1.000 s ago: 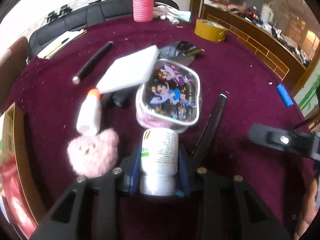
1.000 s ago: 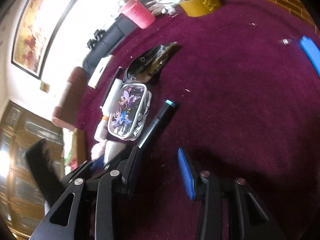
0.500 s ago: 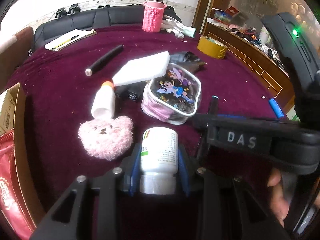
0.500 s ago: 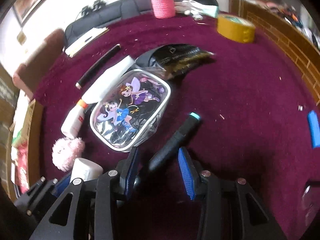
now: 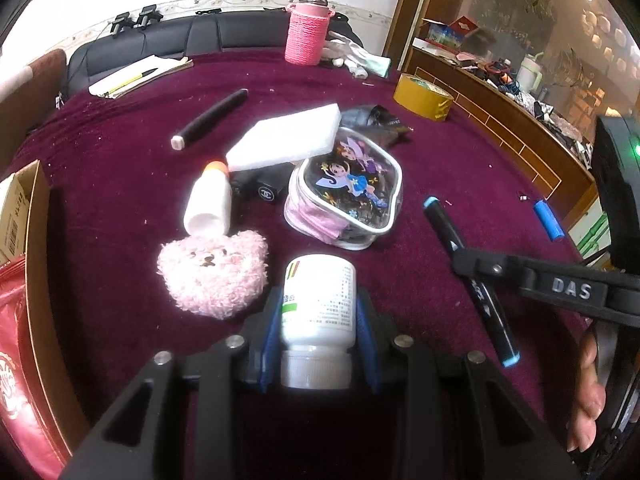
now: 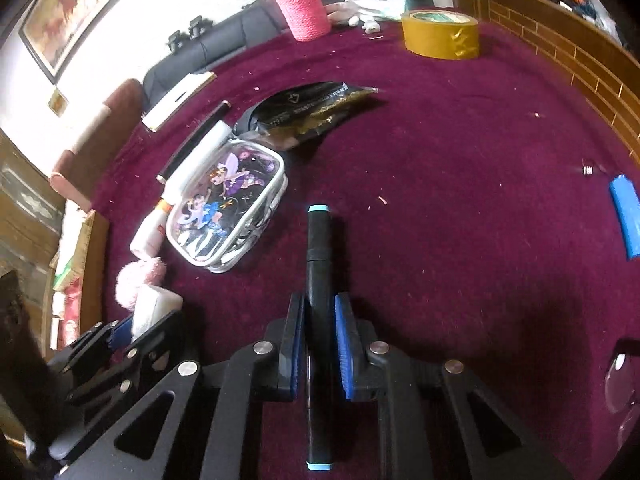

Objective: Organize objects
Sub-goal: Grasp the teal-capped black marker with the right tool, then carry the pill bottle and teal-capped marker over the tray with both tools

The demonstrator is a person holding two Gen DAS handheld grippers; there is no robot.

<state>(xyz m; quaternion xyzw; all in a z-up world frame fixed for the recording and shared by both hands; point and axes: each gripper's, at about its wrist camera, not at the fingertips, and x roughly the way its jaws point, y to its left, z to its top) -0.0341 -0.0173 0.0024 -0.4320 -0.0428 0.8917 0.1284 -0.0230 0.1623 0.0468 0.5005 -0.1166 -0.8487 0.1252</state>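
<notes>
1. The left gripper (image 5: 318, 322) has its blue pads pressed against both sides of a white pill bottle (image 5: 319, 304); the bottle's cap points back toward the camera and its base points out over the table (image 5: 460, 152).
2. The right gripper (image 6: 319, 322) has just been closing, and its jaws now clamp a black marker (image 6: 318, 264) with light-blue end caps. The marker runs lengthwise between the pads, one end sticking out far beyond the fingertips, the other reaching back toward the camera.
3. In the left wrist view the marker (image 5: 470, 280) shows to the right of the bottle, gripped about mid-length by the black arm of the right gripper.
4. The table wears a dark red cloth.
5. Just beyond the bottle, to its left, lies a pink plush bear face (image 5: 212, 270); a small white bottle with an orange cap (image 5: 210, 200) touches its far edge.
6. A clear pouch printed with cartoon fairies (image 5: 346, 192) sits near the centre, a white foam block (image 5: 286, 136) leaning across its far left side and a black sachet (image 6: 308, 108) beyond it.
7. A black pen (image 5: 210, 120) lies further left, well apart from the pouch.
8. At the far edge stand a flask in a pink knitted cover (image 5: 306, 32) and, to the right, a roll of yellow tape (image 5: 422, 98).
9. A blue battery (image 5: 548, 220) lies near the right edge.
10. A cardboard box (image 5: 38, 264) sits at the left edge.
</notes>
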